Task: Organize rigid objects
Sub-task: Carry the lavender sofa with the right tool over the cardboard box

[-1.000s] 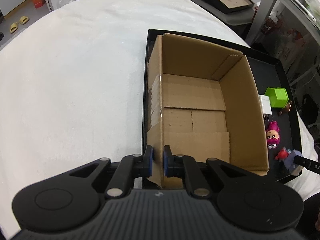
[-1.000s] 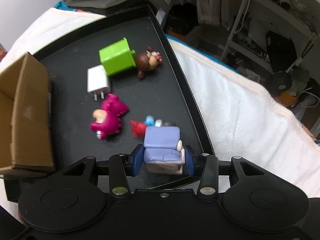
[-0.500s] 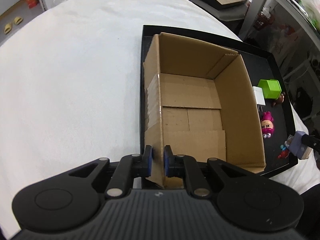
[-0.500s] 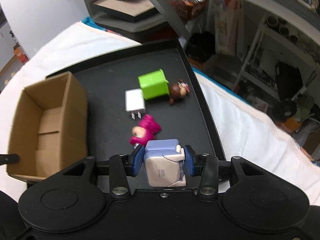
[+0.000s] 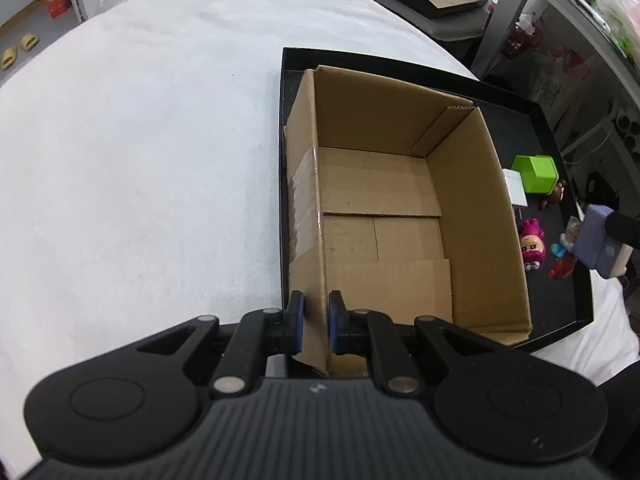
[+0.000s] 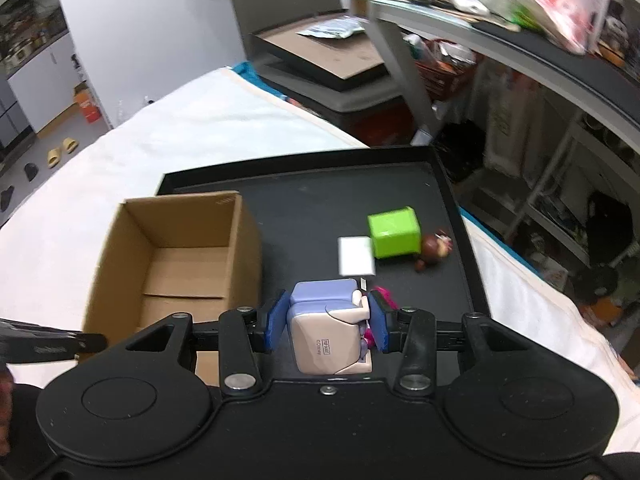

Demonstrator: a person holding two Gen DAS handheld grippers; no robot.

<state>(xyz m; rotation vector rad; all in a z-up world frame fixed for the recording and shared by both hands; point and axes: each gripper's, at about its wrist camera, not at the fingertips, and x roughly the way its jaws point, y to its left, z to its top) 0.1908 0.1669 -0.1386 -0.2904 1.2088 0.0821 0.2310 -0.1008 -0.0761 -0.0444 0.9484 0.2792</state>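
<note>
R gripper [image 6: 327, 322], pads pinching the lilac toy armchair [image 6: 329, 330], had lifted it clear off the black tray [image 6: 452, 216] since a sec ago; it hung at abt 3 o'clock of the cardboard box [image 5: 400, 208]. L gripper [image 5: 315, 326] stayed clamped on the box's near wall, steadying it. Pick done; drop into box likely next.

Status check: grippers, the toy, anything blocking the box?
Left gripper shut on brown cardboard box wall. Right gripper shut on lavender armchair figurine, lifted off black tray. Box open, empty; nothing blocking.
</note>
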